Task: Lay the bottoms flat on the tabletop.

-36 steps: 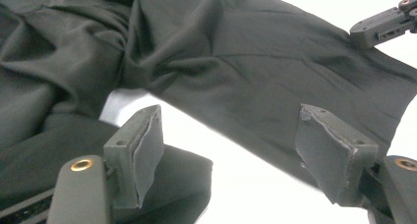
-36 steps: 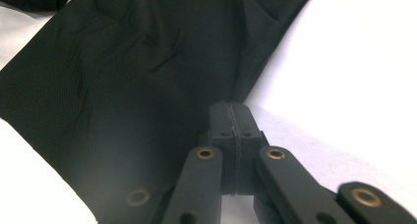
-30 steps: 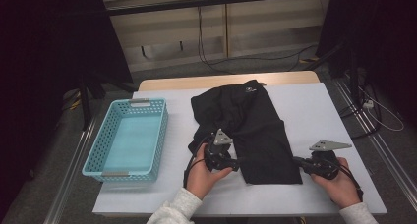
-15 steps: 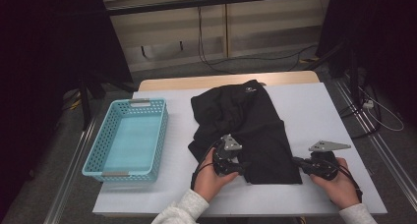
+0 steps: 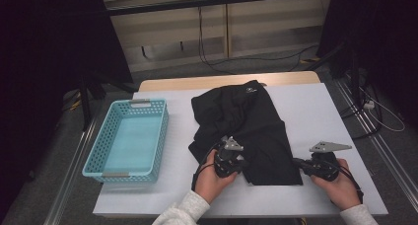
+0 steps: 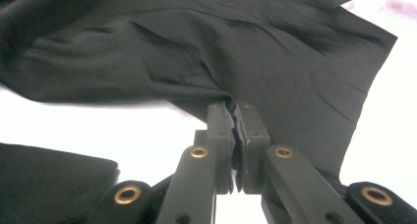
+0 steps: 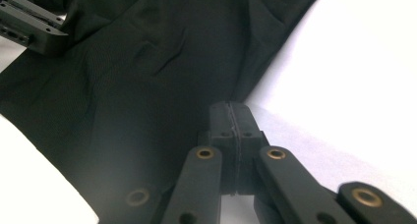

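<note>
A: High view first, biggest thing down: what's there?

B: The white table, with a black garment spread across its middle, reaching from the far edge toward the person. Left of it, apart from the cloth, stands a light blue basket.

A: And the hands?

B: The left gripper sits at the garment's near-left edge, the right gripper at its near-right corner.

A: Are they gripping?

B: In the left gripper view the left gripper has its jaws pressed together with a fold of the garment pinched between them. In the right gripper view the right gripper has its jaws closed right at the cloth's edge; I cannot tell whether fabric is caught between them.
</note>
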Motion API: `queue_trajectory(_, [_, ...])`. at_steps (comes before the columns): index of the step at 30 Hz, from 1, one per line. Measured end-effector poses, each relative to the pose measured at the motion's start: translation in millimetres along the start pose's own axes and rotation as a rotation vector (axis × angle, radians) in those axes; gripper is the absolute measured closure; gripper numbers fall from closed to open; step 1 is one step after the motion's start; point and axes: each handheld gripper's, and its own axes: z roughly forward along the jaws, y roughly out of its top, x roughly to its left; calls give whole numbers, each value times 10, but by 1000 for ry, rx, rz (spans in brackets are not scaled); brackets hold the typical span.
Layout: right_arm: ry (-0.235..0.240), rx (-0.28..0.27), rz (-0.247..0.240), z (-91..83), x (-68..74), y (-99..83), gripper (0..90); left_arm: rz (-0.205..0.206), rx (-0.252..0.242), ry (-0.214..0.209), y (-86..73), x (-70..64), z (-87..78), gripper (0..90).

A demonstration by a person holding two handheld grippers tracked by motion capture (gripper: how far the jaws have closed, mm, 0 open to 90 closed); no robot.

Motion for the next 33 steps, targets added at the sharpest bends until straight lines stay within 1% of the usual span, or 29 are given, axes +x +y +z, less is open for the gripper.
queue_trajectory(4, [7,8,5,-26,-10,-6,900,-7,16,-30,0,-19,-49,872])
queue_trajectory(5, [8,11,7,-33,-15,-8,900,-3,22,-35,-2,-22,-62,872])
queue_trajectory(7, [13,8,14,-45,-20,-8,900,-9,20,-42,-7,-30,-88,872])
queue_trajectory(11, [21,9,7,-67,5,-2,900,-13,27,-56,-10,-49,-134,872])
queue_trajectory(14, [27,16,2,-108,18,-36,900,-11,28,-62,-20,-73,-154,872])
queue_trajectory(15, [29,18,2,-126,20,-47,900,-12,26,-74,-27,-76,-157,872])
queue_trajectory(16, [31,18,2,-142,22,-57,900,-6,28,-77,-32,-78,-160,871])
queue_trajectory(23, [36,27,-9,-237,72,-122,900,-4,43,-92,-87,-123,-169,869])
queue_trajectory(24, [37,29,-12,-245,78,-132,900,-5,48,-78,-90,-132,-171,868])
queue_trajectory(25, [37,32,-13,-251,82,-139,900,-6,50,-92,-98,-132,-169,868])
queue_trajectory(27, [42,37,-16,-260,92,-157,900,-3,54,-100,-109,-141,-171,868])
queue_trajectory(32, [50,49,-27,-275,122,-180,900,3,62,-99,-128,-159,-178,863])
queue_trajectory(33, [50,49,-29,-274,126,-182,900,4,66,-87,-132,-165,-178,860])
